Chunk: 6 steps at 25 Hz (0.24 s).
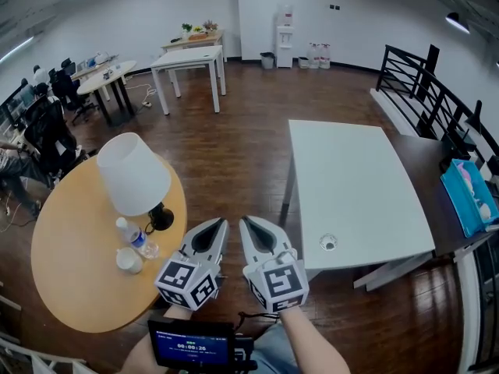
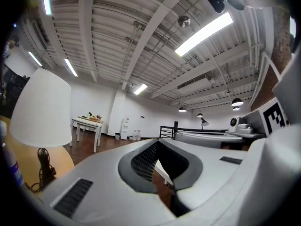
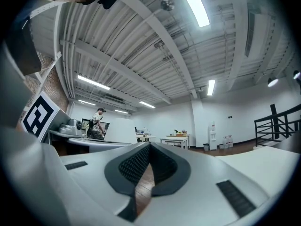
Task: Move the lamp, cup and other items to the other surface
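lamp (image 1: 132,174), cup (image 1: 129,260), bottle (image 1: 134,237): together on round worktop (image 1: 78,287), left of frame | left tongs (image 1: 219,225), right tongs (image 1: 245,223): closed, empty, bottom centre | lamp if lifted: probably top-heavy, grip near base

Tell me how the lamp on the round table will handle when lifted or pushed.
The lamp looks top-heavy: a wide white shade over a small dark base, so it may tip if pushed high. The shade likely gives under pressure; the stem seems firmer.
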### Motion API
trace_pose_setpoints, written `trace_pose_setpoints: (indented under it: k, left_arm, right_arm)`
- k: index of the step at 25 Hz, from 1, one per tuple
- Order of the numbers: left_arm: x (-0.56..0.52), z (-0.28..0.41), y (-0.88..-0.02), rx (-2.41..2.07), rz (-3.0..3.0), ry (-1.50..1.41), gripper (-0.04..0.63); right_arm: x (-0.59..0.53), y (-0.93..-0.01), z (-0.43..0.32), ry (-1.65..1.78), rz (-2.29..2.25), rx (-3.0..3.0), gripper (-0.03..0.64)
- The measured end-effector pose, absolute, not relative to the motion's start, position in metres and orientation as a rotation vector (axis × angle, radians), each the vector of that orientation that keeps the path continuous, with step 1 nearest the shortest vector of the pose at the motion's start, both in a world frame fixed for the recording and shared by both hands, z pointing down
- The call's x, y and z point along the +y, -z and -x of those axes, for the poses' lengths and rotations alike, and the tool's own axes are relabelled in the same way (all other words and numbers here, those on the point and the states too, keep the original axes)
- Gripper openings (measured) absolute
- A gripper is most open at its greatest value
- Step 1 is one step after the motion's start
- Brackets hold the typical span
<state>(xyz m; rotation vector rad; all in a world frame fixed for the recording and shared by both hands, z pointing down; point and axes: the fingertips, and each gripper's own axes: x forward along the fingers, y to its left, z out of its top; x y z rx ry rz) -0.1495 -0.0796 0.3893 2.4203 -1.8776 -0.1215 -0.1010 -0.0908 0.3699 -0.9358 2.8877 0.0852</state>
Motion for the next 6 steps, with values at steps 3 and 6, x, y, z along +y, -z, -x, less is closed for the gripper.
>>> trace_pose_setpoints:
  k: [3, 6]
  left_arm:
    - [-0.0756, 0.1515, -0.3929, -1.879, -2.414, 0.109, 0.011]
    - [-0.0736, 0.1536, -0.3940, -1.879, -2.417, 0.105, 0.011]
  right_arm:
    - [-0.0838, -0.3715, 0.1037, -0.066, 0.931, 2.918, 0.002]
    - [-0.0796, -0.3758, 0.1072, -0.043, 0.926, 2.934, 0.002]
